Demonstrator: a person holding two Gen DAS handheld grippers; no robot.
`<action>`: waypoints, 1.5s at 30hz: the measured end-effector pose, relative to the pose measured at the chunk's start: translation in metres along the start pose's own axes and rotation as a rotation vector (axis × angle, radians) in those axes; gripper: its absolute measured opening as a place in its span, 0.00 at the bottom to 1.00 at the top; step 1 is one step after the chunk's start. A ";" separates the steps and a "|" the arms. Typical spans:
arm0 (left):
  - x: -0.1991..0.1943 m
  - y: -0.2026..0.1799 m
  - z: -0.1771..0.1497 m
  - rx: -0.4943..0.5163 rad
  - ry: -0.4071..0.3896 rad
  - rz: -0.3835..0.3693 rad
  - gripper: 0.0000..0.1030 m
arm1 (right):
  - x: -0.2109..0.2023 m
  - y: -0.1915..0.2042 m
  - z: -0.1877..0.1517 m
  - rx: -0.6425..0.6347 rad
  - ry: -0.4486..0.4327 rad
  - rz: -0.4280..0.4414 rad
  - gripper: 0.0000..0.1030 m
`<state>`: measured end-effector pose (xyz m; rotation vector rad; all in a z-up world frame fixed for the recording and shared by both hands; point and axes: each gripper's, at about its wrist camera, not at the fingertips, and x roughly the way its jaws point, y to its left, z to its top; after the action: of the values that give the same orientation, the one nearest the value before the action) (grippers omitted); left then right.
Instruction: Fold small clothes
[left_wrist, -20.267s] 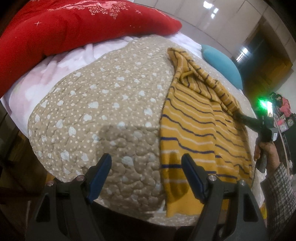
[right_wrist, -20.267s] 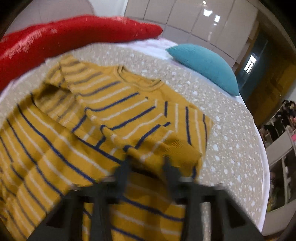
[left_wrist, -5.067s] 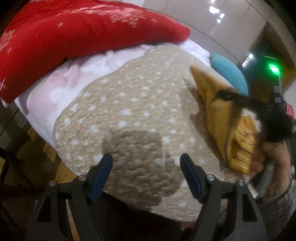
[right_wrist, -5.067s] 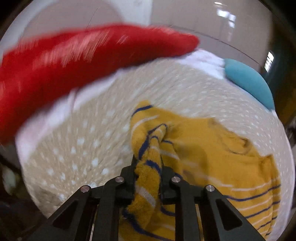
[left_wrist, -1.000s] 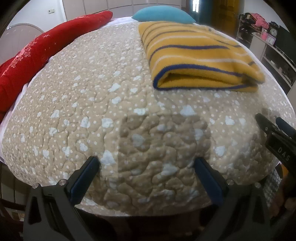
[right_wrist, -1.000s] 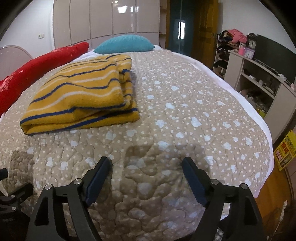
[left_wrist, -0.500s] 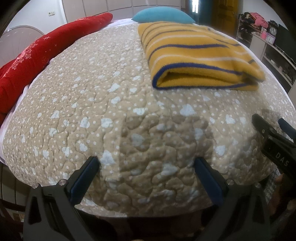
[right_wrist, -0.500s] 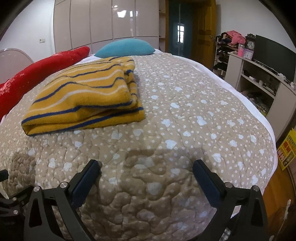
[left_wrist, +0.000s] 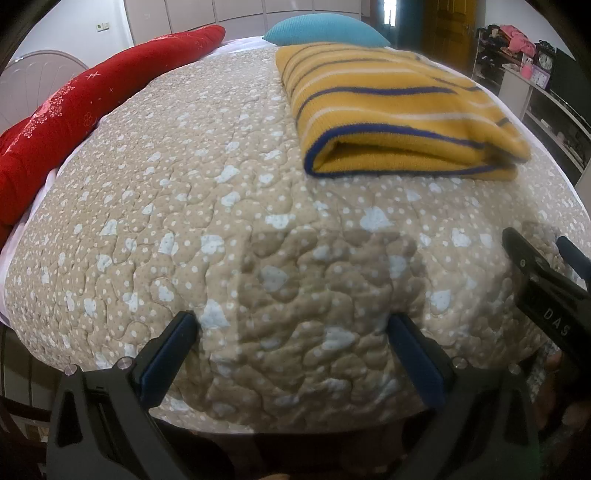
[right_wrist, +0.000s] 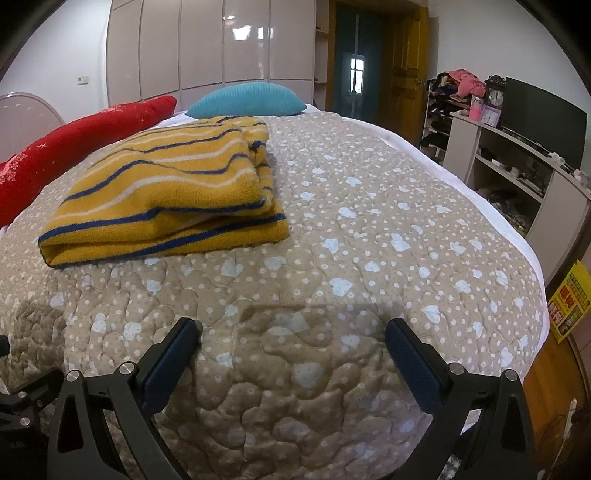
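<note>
1. Lying folded into a thick rectangular stack, the yellow striped sweater is seen on the beige quilt; its navy-edged fold is turned toward both cameras; it is placed to the right of centre in the left wrist view and to the left of centre in the right wrist view.
2. The left gripper is shown with its fingers spread wide; nothing is held between the blue pads; it is positioned at the near edge of the quilt, well apart from the sweater.
3. The right gripper is likewise shown spread wide and empty, its blue pads framing bare quilt near the bed's near edge; part of this gripper is also seen at the right border of the left wrist view.
4. A long red cushion is laid along the far left side of the bed; a teal pillow is set at the far end, just beyond the sweater.
5. A low shelf unit carrying a dark screen and a small clock is seen to the right of the bed; pale wardrobe doors are seen behind it.
</note>
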<state>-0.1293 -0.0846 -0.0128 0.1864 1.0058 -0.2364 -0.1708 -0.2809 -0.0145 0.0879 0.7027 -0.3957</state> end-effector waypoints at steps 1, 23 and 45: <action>0.000 0.000 0.000 0.000 0.000 0.000 1.00 | 0.000 0.000 -0.001 0.000 -0.002 -0.001 0.99; 0.001 -0.001 0.000 -0.001 -0.002 0.002 1.00 | 0.000 0.000 -0.001 -0.001 -0.008 -0.002 0.99; 0.004 -0.002 0.000 0.000 -0.006 0.004 1.00 | 0.000 0.000 -0.003 -0.001 -0.013 -0.003 0.99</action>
<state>-0.1277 -0.0867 -0.0161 0.1875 0.9991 -0.2335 -0.1723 -0.2799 -0.0165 0.0832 0.6906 -0.3985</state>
